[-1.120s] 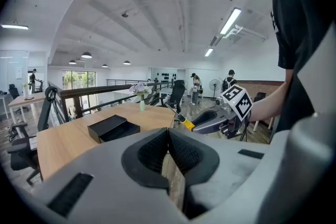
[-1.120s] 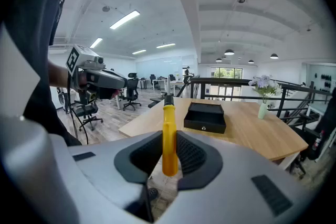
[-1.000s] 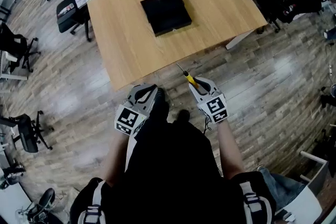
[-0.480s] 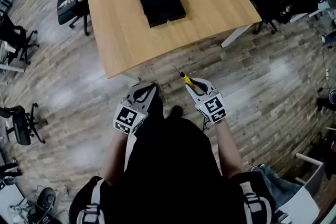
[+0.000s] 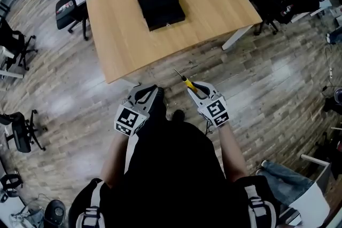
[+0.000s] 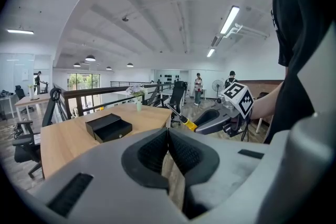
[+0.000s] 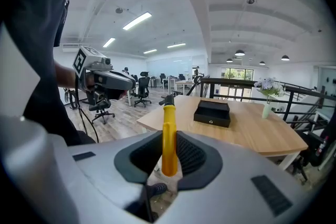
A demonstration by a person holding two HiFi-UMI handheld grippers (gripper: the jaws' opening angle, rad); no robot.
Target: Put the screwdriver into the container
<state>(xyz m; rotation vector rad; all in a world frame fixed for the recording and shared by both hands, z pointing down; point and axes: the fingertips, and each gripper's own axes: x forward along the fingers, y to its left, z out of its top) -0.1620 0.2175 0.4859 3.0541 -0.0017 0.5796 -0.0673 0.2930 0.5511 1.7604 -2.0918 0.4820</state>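
- The black square box (image 5: 161, 8) sits on the wooden table (image 5: 123, 45); its inside is unseen.
- Your right gripper (image 5: 195, 88) pinches the yellow-handled screwdriver (image 5: 185, 80) off the table's near edge, tip toward the table.
- Your left gripper (image 5: 148, 94) has its jaws pressed together.

The screwdriver (image 5: 186, 81) is showing a yellow handle, a black collar and a thin silvery shaft. The container (image 5: 161, 8) is showing matte black against the worktop (image 5: 219, 13), which is showing pale honey wood grain. The left hand-held gripper (image 5: 151, 91) and the right hand-held gripper (image 5: 193, 86) are both wearing light grey shells, black ribbed pads and black-and-white square markers. The floor (image 5: 278, 77) is running in grey-brown planks. The person's top (image 5: 171, 168) is showing plain black.
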